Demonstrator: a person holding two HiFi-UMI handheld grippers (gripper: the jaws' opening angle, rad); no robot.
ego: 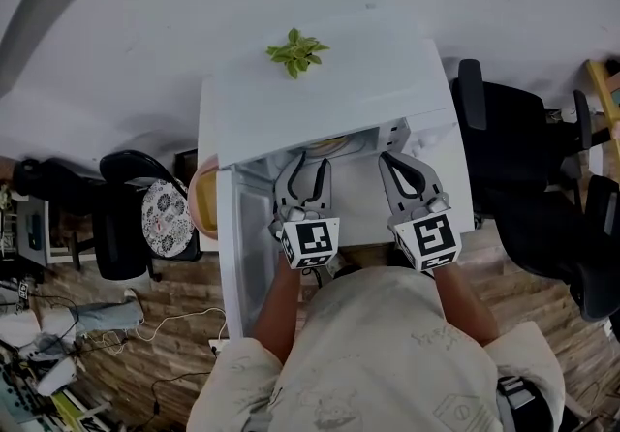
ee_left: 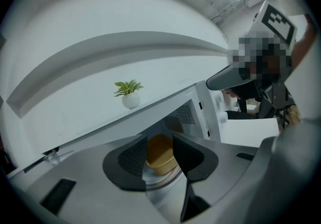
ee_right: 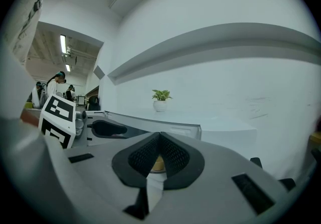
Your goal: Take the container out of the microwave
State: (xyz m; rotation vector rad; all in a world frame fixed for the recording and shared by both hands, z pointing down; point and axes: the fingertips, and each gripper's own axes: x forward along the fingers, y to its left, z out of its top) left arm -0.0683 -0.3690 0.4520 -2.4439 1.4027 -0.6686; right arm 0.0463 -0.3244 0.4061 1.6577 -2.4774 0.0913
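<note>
White microwave (ego: 320,106) stands open, with both grippers just before its cavity. The left gripper (ee_left: 160,141) has its jaws apart, while the right gripper (ee_right: 159,136) has them together on nothing. The yellow container (ee_left: 161,156) sits inside on the turntable (ee_left: 156,181), and a small potted plant (ego: 296,52) is on top.

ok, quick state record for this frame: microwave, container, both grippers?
microwave: door open, swung to the left
container: yellow, inside on the turntable, not gripped
left gripper: fingers apart, at the opening, container in line beyond them
right gripper: fingers shut, empty, beside the left one
plant: on top of the microwave
task: container not yet out
</note>
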